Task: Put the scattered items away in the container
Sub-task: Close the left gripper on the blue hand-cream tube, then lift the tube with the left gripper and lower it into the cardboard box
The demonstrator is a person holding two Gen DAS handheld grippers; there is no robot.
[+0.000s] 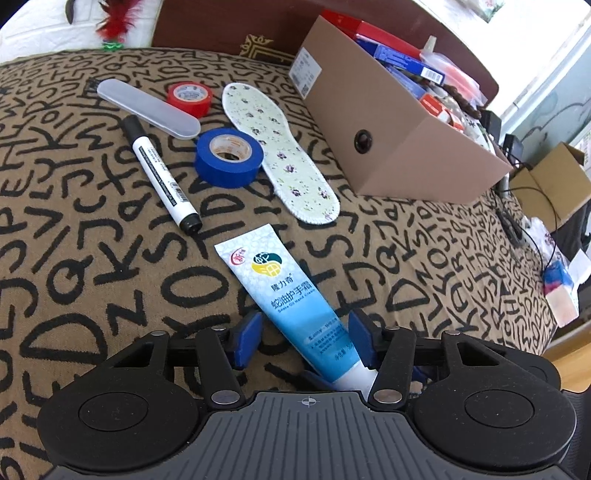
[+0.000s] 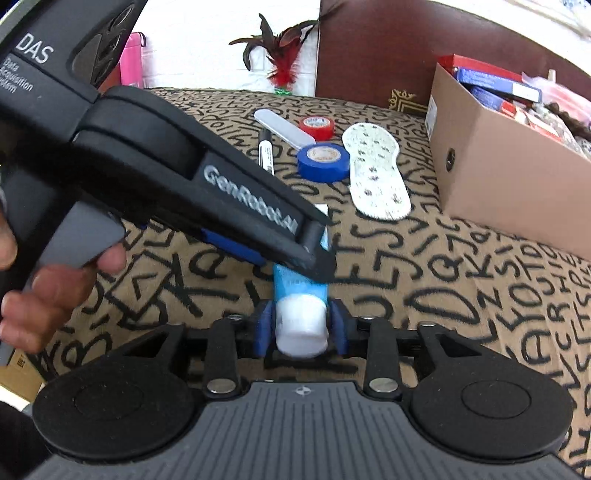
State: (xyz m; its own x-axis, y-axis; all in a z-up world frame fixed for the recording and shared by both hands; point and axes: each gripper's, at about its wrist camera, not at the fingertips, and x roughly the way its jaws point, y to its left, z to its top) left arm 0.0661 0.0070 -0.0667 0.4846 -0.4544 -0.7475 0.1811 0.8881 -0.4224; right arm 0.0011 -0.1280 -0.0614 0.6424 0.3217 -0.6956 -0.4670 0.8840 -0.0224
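A blue-and-white hand cream tube lies on the letter-patterned cloth. My left gripper is open and straddles the tube's lower body, with a gap at its left finger. In the right wrist view my right gripper is shut on the tube's white cap, with the left gripper's tip over the tube's body just beyond. Farther back lie a blue tape roll, a red tape roll, a marker, a translucent case and a floral insole. The brown cardboard box holds several packets.
A dark wooden headboard stands behind the cloth, with a red feather shuttlecock beside it. Past the cloth's right edge are cables and a small open carton. A person's hand holds the left gripper's handle.
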